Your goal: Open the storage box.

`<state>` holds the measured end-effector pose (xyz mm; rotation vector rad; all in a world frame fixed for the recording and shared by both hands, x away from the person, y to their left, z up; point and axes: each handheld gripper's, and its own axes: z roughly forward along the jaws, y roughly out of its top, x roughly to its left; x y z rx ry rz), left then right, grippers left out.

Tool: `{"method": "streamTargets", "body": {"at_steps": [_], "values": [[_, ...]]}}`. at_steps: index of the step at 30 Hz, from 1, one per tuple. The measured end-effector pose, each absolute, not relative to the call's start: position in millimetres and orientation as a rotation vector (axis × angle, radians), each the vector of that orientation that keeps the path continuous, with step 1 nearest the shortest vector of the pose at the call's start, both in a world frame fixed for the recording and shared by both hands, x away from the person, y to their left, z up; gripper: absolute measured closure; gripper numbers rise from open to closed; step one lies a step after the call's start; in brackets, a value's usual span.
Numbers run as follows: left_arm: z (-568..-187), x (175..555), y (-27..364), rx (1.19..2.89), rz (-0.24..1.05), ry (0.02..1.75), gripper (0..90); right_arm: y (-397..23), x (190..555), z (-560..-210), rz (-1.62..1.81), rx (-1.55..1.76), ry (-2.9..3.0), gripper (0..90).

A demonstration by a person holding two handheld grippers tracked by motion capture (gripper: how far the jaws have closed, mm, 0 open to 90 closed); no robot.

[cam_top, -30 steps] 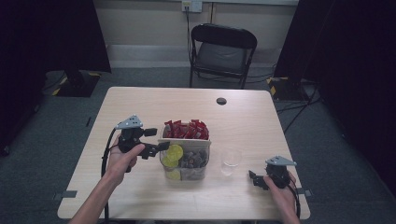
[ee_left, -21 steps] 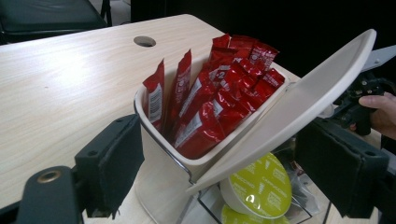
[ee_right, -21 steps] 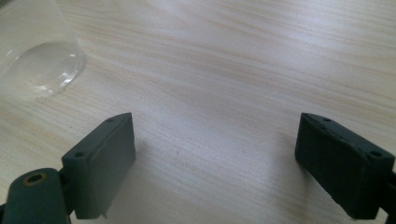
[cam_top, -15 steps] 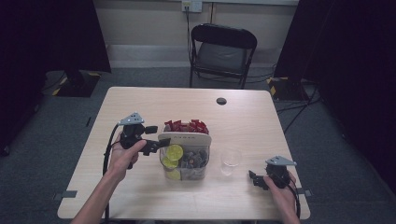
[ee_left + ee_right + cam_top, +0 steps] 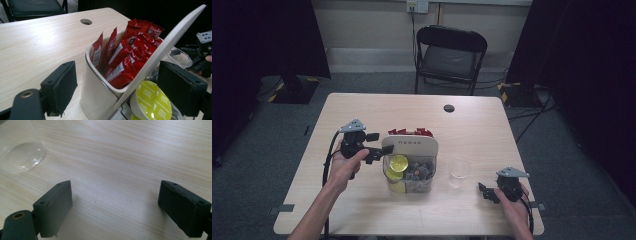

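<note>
Two compartments make up the clear plastic box [image 5: 410, 172] at the centre of the high view: red sachets [image 5: 126, 53] stand packed in the far one, and round coffee pods [image 5: 399, 162] with yellow-green foil tops fill the near one. A white lid [image 5: 410, 146] stands tilted up on it, slanting across the left gripper view between the sachets and the pods.

The left gripper [image 5: 379, 151] sits at the box's left side, fingers [image 5: 58, 87] spread wide, one on either side of the near corner and the lid's lower edge, gripping nothing. The right gripper [image 5: 488, 192] hovers low over the worktop [image 5: 492, 130] at the lower right, fingers open and empty, close to a clear plastic cup [image 5: 458, 171].

By its look the lid is thin, stiff and smooth, light enough to flip or slide if nudged; its edge offers the best purchase. The box walls look slick. The cup would likely crumple under a hard squeeze.
</note>
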<state>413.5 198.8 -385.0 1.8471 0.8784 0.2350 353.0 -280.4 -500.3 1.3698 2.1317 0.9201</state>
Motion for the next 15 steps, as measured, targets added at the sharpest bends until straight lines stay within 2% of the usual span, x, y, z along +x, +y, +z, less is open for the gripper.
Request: {"method": "streamTargets", "body": {"at_steps": [15], "values": [[-386.4,417.0,200.6,1.827,0.245,0.909,15.3,-280.2,352.4,-500.2,0.919,1.372,2.129,11.8]]}}
